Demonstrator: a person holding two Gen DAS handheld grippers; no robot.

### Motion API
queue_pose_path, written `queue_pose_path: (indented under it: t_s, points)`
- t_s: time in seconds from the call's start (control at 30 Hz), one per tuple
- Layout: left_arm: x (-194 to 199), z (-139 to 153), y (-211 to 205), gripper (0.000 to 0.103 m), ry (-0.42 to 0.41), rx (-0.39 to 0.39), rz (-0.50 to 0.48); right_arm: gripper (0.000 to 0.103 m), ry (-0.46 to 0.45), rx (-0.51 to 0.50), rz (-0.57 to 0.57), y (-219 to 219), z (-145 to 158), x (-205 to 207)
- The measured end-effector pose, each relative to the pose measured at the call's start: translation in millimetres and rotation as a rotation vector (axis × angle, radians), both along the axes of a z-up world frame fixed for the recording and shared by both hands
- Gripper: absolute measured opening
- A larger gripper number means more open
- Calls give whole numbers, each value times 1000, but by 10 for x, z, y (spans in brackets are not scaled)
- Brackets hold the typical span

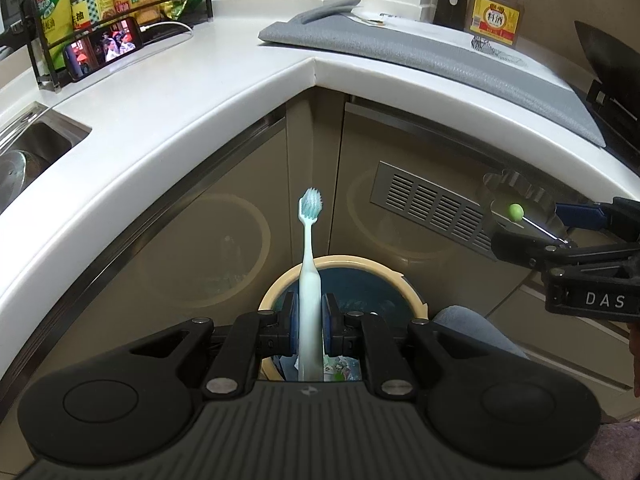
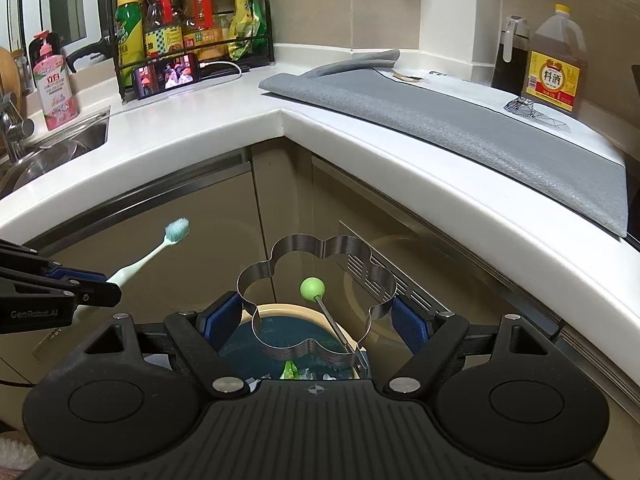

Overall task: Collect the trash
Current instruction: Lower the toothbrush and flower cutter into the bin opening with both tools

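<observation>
Both grippers angled down over bin (image 1: pixel 344 264) below counter (image 1: pixel 200 120). Left gripper (image 1: pixel 309 326): clamped on toothbrush (image 1: pixel 309 280) handle, bristles fwd. Right gripper (image 2: pixel 318 320): wide, pads gripping flower-shaped metal ring (image 2: pixel 316 300) w/ green knob.

The flower-shaped mould (image 2: pixel 316 300) is shiny polished metal with a matt green plastic knob (image 2: pixel 312 289), the toothbrush (image 1: pixel 310 280) smooth pale plastic, the worktop (image 2: pixel 224 120) glossy white, the grey mat (image 2: pixel 460 124) rough matt cloth, and the far-left sink (image 2: pixel 60 148) brushed steel.
</observation>
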State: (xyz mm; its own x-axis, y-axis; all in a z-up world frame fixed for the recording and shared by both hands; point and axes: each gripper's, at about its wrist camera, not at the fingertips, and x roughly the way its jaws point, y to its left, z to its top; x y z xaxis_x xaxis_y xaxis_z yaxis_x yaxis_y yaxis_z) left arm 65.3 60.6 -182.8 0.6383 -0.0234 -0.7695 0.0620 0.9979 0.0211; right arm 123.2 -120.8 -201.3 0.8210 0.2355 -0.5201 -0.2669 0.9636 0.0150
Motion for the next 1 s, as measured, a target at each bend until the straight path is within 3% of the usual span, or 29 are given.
queue_pose_path:
  t_s: [0.53,1.0]
  points:
    - [403,-510,-30,12,123,-34,-14,84,118,-31,21,144,-413,415]
    - [657,-922,-94,12,206,-12,-19,84,230,-103,31,338,-867,728]
